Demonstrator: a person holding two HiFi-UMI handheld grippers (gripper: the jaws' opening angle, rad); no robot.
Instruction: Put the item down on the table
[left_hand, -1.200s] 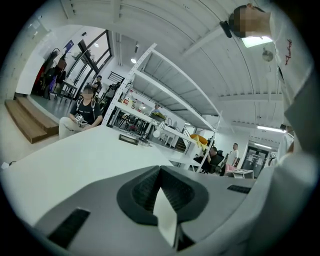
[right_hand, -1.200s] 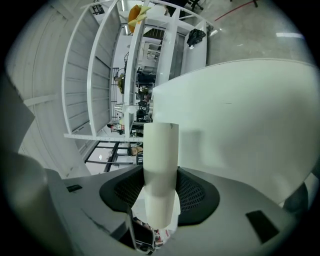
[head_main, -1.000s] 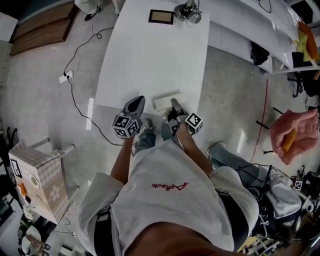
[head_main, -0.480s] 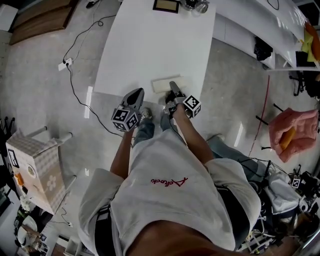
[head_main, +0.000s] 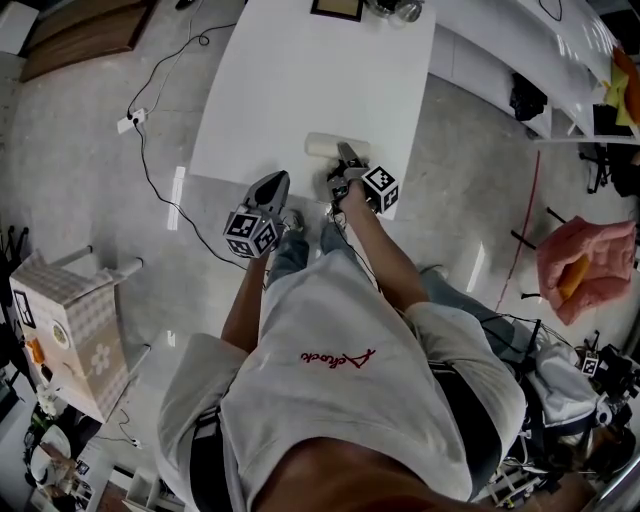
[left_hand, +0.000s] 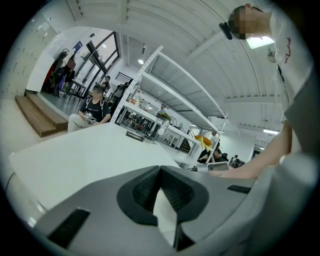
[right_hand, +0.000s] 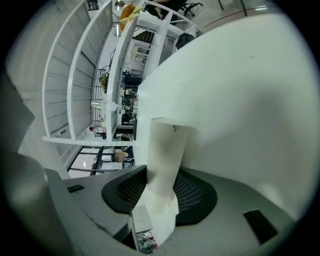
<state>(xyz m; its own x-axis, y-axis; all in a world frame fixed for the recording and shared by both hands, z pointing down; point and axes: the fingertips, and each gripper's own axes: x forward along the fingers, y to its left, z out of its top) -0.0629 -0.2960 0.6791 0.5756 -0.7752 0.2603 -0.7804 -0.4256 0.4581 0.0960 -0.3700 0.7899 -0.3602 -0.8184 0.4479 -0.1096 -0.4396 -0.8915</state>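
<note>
One white packet (head_main: 322, 147), perhaps paper-wrapped, at the near edge of one white worktop (head_main: 300, 80), upper centre, right gripper (head_main: 347, 160) jaws gripping it, just closing tighter, left gripper (head_main: 272, 187) jaws together, empty

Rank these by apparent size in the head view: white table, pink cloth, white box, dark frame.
1. white table
2. pink cloth
3. white box and dark frame: too alike to rank, the frame cut by the edge

A white tabletop (head_main: 300, 90) stretches beyond the right tongs (head_main: 345, 152). Glossy grey floor (head_main: 90, 210) spreads left of the left tongs (head_main: 274, 182), with a wooden platform (head_main: 85, 45) farther off.
</note>
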